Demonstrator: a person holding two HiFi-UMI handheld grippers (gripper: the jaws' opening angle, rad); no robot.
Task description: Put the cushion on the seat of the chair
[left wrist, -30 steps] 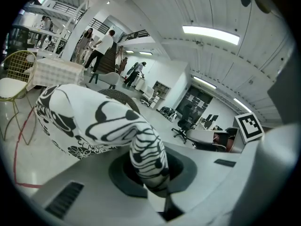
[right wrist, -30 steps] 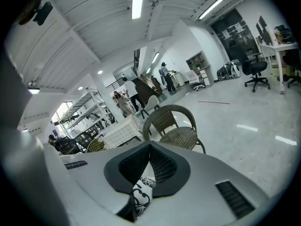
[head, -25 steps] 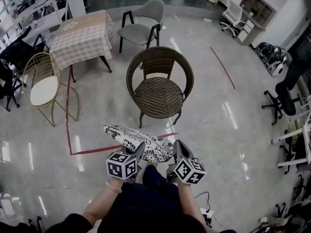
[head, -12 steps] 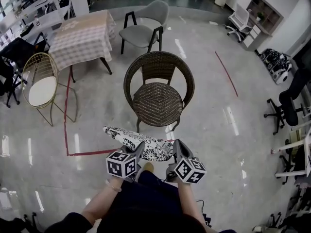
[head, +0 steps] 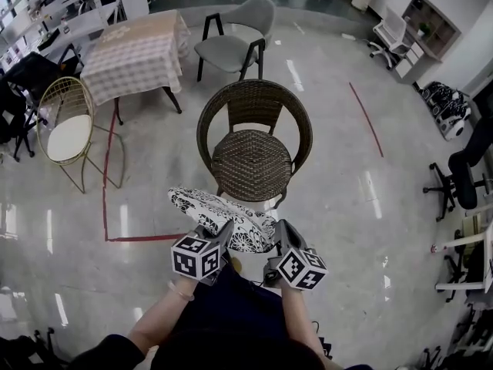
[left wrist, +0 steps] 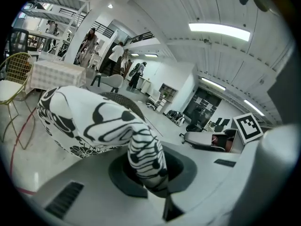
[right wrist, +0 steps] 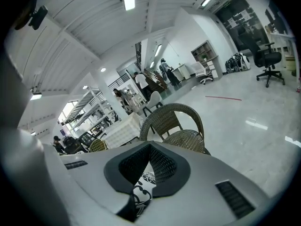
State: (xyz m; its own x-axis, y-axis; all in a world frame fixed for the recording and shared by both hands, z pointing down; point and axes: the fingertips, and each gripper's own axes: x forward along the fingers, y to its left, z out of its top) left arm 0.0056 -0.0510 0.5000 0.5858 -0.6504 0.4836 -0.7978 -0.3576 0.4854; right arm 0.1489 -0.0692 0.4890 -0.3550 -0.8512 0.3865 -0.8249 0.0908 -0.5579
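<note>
At the left of the head view, a gold wire chair (head: 68,126) stands beside a cloth-covered table (head: 135,52) in the upper left. A red tape line (head: 105,199) runs down the floor from the table and turns right towards the centre. The floor (head: 154,199) between that tape and the wicker chair (head: 254,141) is bare and glossy. A grey chair (head: 231,41) stands behind the wicker one, well apart from it.

The wicker chair sits in the middle of the frame with its seat (head: 252,164) facing the person and bare. The cushion (head: 223,218), white with black patterning, hangs just below the seat's front edge in the picture, held off the floor and not on the seat.

The left gripper (head: 219,235) has its jaws clamped on the cushion's near edge, where the fabric (left wrist: 146,159) is bunched between them. The right gripper (head: 280,233) grips the same edge further right, with patterned cloth (right wrist: 141,194) pinched between its closed jaws. Both forearms, left (head: 158,322) and right (head: 299,322), reach forward side by side at the lower centre, with the grippers tipped slightly downward.

To the right lie open floor, a second tape line (head: 366,118) and an office chair (head: 462,168) at the frame's edge.
</note>
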